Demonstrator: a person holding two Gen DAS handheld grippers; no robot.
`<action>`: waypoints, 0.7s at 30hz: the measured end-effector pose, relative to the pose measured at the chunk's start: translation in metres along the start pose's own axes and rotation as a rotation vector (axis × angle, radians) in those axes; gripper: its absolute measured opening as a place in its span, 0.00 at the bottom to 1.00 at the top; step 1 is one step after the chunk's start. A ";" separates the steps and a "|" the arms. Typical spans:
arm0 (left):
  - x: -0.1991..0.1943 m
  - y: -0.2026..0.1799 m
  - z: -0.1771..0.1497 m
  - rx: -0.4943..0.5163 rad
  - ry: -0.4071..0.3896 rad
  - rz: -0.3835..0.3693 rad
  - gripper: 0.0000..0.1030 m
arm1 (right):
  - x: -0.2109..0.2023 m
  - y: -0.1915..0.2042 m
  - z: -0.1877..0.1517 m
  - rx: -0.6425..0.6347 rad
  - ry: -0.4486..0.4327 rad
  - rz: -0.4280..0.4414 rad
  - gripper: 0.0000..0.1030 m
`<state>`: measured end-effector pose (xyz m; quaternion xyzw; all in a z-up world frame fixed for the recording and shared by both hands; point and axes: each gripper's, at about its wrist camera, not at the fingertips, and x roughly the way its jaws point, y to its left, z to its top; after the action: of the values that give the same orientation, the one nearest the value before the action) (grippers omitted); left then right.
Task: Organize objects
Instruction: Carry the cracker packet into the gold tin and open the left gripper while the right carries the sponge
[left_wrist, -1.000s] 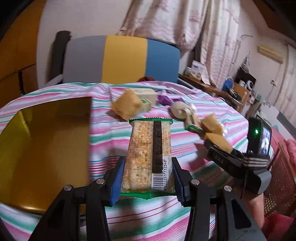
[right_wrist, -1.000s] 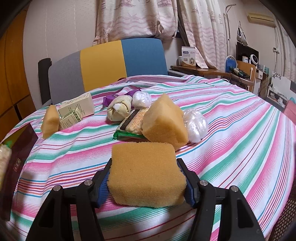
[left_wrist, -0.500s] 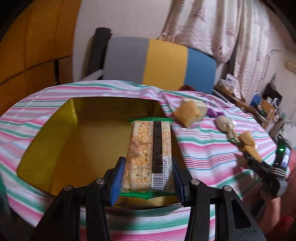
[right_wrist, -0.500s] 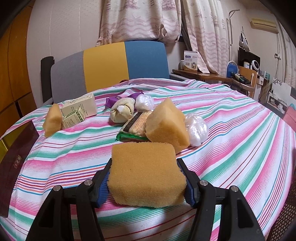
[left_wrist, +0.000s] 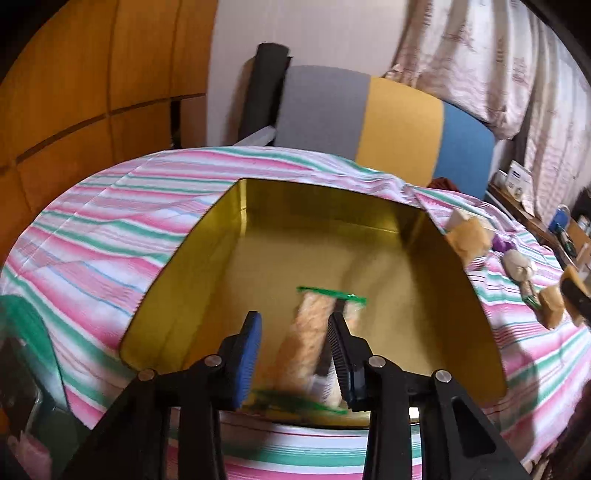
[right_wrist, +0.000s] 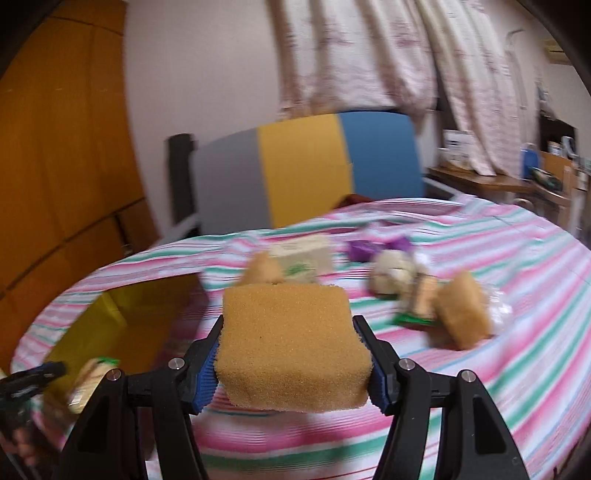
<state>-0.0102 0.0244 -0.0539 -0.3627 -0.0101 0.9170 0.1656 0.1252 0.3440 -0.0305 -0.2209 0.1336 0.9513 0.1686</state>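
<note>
Through the left wrist camera we see the left gripper (left_wrist: 293, 321) over the near edge of the open gold tin (left_wrist: 207, 236), which sits at the left side of the striped bench (left_wrist: 110, 229). Its jaws are drawn close. The cracker packet (left_wrist: 310, 332) stands on edge between them, against the right pad with a gap at the left, so we judge it loose. It is light, brittle and slippery in its wrapper, and best held across its flat width. Blur hides its print.

Through the right wrist camera the right gripper (right_wrist: 289, 321) is clenched on a tan sponge (right_wrist: 291, 343), raised above the bench. The sponge is soft and light and gives under the pads, so a hold across its middle suits it. No writing is readable.
</note>
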 end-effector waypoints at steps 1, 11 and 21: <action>0.000 0.004 -0.001 -0.013 0.002 -0.002 0.36 | -0.001 0.010 0.000 -0.010 0.005 0.037 0.63; -0.007 0.005 -0.001 -0.066 0.001 0.005 0.58 | 0.011 0.103 -0.007 -0.129 0.119 0.287 0.63; -0.030 0.030 0.019 -0.200 -0.075 0.062 0.93 | 0.033 0.170 -0.037 -0.307 0.235 0.334 0.65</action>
<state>-0.0112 -0.0118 -0.0240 -0.3430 -0.0966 0.9290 0.0995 0.0465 0.1868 -0.0471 -0.3280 0.0408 0.9428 -0.0429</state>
